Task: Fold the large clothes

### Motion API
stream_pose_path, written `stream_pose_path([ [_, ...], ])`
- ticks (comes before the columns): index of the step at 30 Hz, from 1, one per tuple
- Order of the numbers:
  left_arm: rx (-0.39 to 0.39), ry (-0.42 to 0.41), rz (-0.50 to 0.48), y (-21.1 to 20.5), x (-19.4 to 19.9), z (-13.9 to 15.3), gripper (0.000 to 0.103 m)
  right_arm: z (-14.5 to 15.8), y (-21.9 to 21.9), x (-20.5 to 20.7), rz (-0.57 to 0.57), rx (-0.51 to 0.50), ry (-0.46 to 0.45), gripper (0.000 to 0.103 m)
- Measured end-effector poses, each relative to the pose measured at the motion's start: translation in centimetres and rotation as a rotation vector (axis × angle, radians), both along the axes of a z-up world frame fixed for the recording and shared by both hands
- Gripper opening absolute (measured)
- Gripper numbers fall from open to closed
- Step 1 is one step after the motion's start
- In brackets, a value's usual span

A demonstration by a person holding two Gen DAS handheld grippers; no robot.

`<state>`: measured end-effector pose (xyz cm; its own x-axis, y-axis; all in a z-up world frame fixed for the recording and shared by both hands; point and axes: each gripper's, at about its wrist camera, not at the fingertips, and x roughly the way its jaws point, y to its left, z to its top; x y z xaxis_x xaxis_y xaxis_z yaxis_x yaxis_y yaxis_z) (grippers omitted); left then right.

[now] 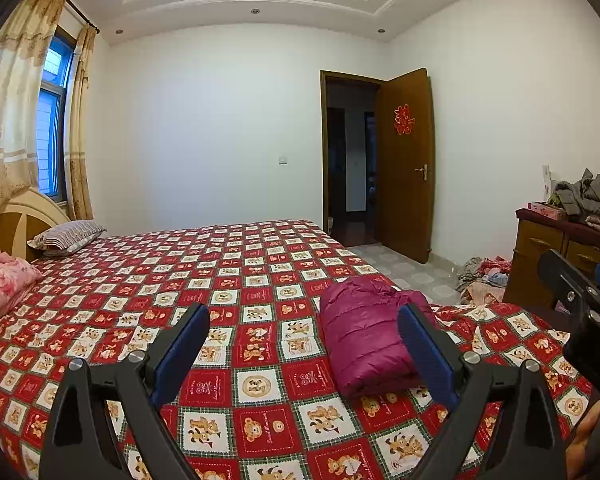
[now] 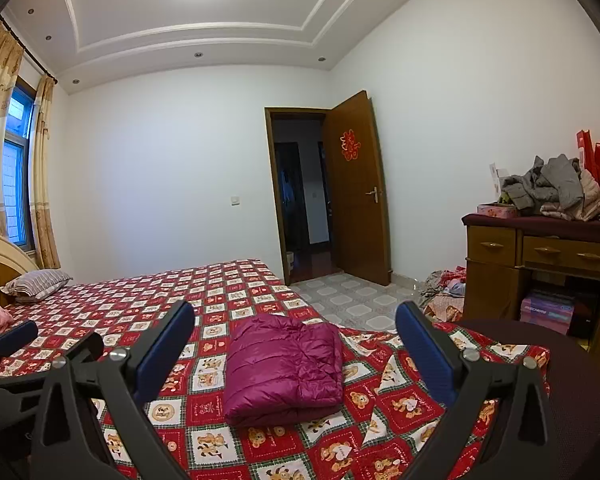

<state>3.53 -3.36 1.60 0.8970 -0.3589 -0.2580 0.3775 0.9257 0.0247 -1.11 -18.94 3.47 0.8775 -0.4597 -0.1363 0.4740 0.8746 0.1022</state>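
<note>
One box [image 2: 547, 313] under the dresser [image 2: 496, 248] reads "SKECHERS" — other writing unreadable.

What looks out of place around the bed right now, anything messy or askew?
The purple jacket lies neatly folded on the bedspread. Odd spots: clothes strewn on the floor beside the dresser, and a jumbled grey clothes pile on top of it. Both grippers are open.

Both grippers share one build: the left gripper [image 1: 304, 344] and the right gripper [image 2: 296, 340] have matte black angular arms, round silver screws at the joints, and flat blue pads [image 1: 182, 354] lining the fingers.
</note>
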Motion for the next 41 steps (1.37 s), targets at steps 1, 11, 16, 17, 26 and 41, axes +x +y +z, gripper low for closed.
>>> stream_pose_path([
  [1,-0.001,0.000,-0.002,0.0,0.0,0.0,0.095,0.0,0.0,0.0,-0.002,-0.001,0.000,0.103],
  [11,0.007,0.006,-0.021,-0.2,0.1,0.0,0.095,-0.1,0.4,-0.1,-0.006,0.001,0.001,0.103],
  [16,0.010,0.004,-0.001,0.0,0.2,-0.1,0.095,-0.1,0.3,-0.1,-0.006,0.004,0.000,0.103],
  [17,0.013,0.000,0.012,0.0,0.2,-0.1,0.095,-0.1,0.4,-0.1,-0.007,0.004,0.000,0.103],
  [26,0.010,0.015,0.039,0.2,0.8,-0.1,0.095,0.1,0.6,-0.2,-0.012,0.005,0.004,0.103],
  [41,0.008,0.036,0.042,0.5,1.4,-0.6,0.095,0.0,0.5,-0.1,-0.011,0.011,0.008,0.103],
])
